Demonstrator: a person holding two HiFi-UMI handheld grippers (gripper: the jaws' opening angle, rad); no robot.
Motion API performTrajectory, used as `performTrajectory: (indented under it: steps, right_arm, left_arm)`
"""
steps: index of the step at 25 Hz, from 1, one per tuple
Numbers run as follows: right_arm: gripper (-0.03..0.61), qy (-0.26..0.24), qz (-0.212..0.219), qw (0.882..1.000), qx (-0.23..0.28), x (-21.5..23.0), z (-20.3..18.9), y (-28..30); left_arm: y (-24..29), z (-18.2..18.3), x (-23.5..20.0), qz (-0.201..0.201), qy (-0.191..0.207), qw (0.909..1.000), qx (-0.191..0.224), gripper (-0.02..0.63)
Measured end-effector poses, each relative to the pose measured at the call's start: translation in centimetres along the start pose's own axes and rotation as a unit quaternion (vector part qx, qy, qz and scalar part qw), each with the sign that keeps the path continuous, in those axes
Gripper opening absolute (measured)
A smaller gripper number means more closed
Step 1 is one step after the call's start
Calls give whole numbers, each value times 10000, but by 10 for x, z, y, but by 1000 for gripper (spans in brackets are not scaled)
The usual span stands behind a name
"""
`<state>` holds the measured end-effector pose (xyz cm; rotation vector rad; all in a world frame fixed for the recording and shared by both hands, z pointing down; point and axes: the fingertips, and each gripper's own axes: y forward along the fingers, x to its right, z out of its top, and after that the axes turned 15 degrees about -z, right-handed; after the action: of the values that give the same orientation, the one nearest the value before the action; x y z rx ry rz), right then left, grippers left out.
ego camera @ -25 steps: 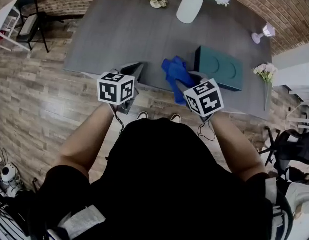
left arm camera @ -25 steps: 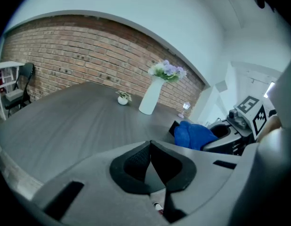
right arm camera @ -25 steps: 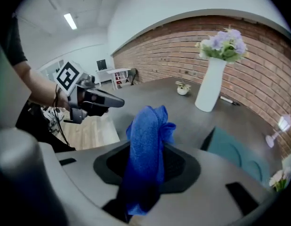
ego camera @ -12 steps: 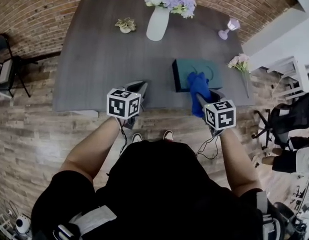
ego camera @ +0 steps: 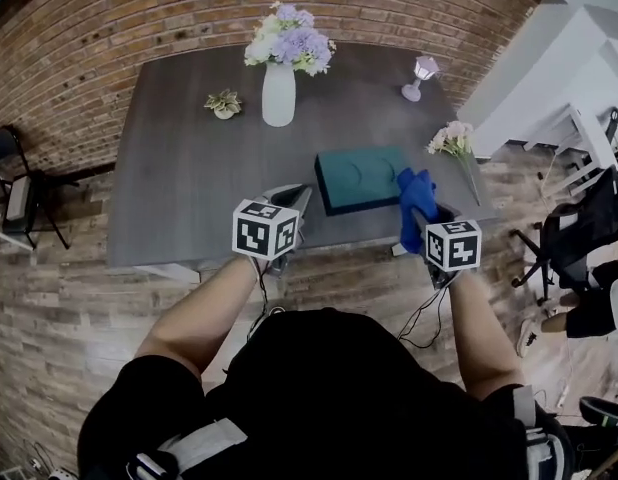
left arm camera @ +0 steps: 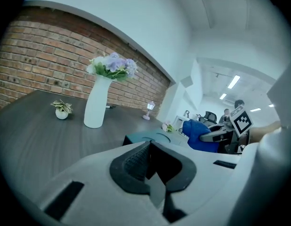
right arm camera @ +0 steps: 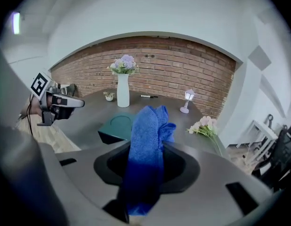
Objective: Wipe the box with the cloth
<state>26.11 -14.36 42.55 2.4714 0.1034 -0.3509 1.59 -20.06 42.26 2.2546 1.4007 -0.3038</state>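
Note:
A dark teal box (ego camera: 361,177) lies flat near the front edge of the dark table (ego camera: 189,158); it also shows in the right gripper view as the teal box (right arm camera: 118,126) and in the left gripper view as the box (left arm camera: 148,138). My right gripper (ego camera: 426,211) is shut on a blue cloth (ego camera: 416,203), held just right of the box. The cloth (right arm camera: 148,145) stands up between the jaws. My left gripper (ego camera: 292,204) hovers at the table's front edge, left of the box, its jaws shut with nothing held.
A white vase of flowers (ego camera: 279,88), a small potted plant (ego camera: 224,103), a little lamp (ego camera: 419,73) and a pink flower bunch (ego camera: 451,143) sit on the table. A brick wall lies behind it. Chairs (ego camera: 14,193) stand left, office chairs (ego camera: 579,238) right.
The head view has swung, so the table sits more centred. The cloth in my right gripper has gone from the box's left, across it, to its right side.

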Motion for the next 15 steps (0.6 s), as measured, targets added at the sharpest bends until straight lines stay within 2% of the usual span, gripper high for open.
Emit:
performTrajectory:
  steps: [8,15]
  right_arm:
    - [144,-36,89,10000,22,50,-19,1]
    - [144,-4,148,9998,163,76,-19,0]
  left_arm:
    - [32,-18,43,14,-59,9998,-172,9]
    - [35,-27,59,184,-1,9991,-376,9]
